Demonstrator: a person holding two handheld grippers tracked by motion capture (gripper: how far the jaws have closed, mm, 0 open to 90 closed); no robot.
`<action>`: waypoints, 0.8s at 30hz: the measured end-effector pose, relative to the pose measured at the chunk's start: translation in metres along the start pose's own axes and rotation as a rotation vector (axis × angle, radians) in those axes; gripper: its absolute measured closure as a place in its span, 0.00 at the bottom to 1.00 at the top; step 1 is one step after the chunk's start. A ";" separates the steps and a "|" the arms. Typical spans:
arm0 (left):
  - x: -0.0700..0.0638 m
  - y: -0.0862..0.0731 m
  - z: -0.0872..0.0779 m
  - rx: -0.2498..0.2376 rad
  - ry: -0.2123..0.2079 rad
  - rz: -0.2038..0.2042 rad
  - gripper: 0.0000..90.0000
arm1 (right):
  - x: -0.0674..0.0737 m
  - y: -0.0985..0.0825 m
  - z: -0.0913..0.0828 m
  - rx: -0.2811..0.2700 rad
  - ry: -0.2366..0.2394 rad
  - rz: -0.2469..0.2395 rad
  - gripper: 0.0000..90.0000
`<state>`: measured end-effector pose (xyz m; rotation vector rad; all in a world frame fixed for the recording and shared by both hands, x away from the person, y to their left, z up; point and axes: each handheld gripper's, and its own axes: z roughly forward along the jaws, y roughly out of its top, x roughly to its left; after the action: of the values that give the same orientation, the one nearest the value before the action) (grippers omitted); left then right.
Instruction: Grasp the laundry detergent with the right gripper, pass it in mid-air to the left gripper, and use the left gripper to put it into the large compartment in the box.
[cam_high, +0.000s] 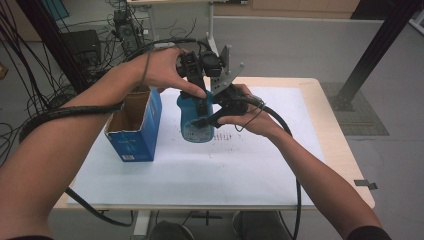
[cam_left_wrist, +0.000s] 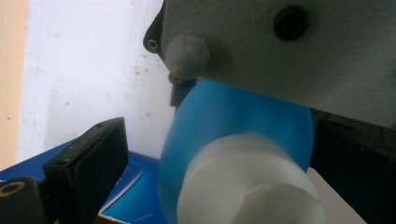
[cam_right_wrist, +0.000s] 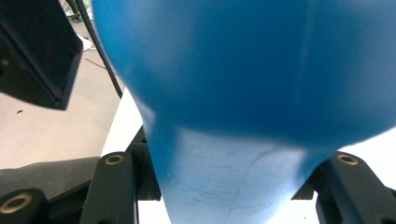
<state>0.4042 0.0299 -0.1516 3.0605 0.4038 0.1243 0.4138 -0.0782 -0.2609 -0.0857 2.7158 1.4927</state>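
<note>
table: a pale wooden table (cam_high: 340, 150) covered by a white paper sheet (cam_high: 200, 170) took up the middle of the high view.

box: an open blue cardboard box (cam_high: 135, 127) stood at centre left of the high view, just left of the bottle and apart from it.

bottle: a blue translucent plastic bottle (cam_high: 196, 122) with a white ribbed screw cap (cam_left_wrist: 247, 186) was held just above the sheet at the centre of the high view, between the two grippers.

handling: judged light and fairly stiff, though the thin wall looked likely to dent under a hard squeeze (the smooth plastic probably slippery too). The waist below the shoulder seemed the soundest place to grip the body, and the ribbed cap the best purchase for twisting.

right gripper: the right gripper (cam_right_wrist: 233, 196) was clamped on the bottle's body, its black jaws pressed against either side of the narrowed blue wall at the bottom of the right gripper view, as near together as the bottle allowed.

left gripper: the left gripper (cam_left_wrist: 224, 177) came down over the cap from above. One jaw stood at lower left of the left gripper view, visibly clear of the cap; the other lay dark at the right edge, so the jaws bracketed the cap without closing on it.
</note>
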 end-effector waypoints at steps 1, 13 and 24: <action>0.000 0.000 0.000 0.000 0.000 0.000 0.05 | 0.000 0.000 0.000 0.000 0.000 0.000 0.49; 0.000 0.002 0.001 -0.003 -0.006 0.000 0.05 | -0.001 0.001 -0.003 -0.021 0.002 0.002 0.49; 0.000 0.004 -0.001 -0.006 -0.005 0.003 0.05 | -0.001 0.000 -0.006 -0.023 0.002 0.002 0.49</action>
<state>0.4049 0.0257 -0.1507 3.0547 0.3973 0.1185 0.4143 -0.0832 -0.2576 -0.0855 2.7013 1.5251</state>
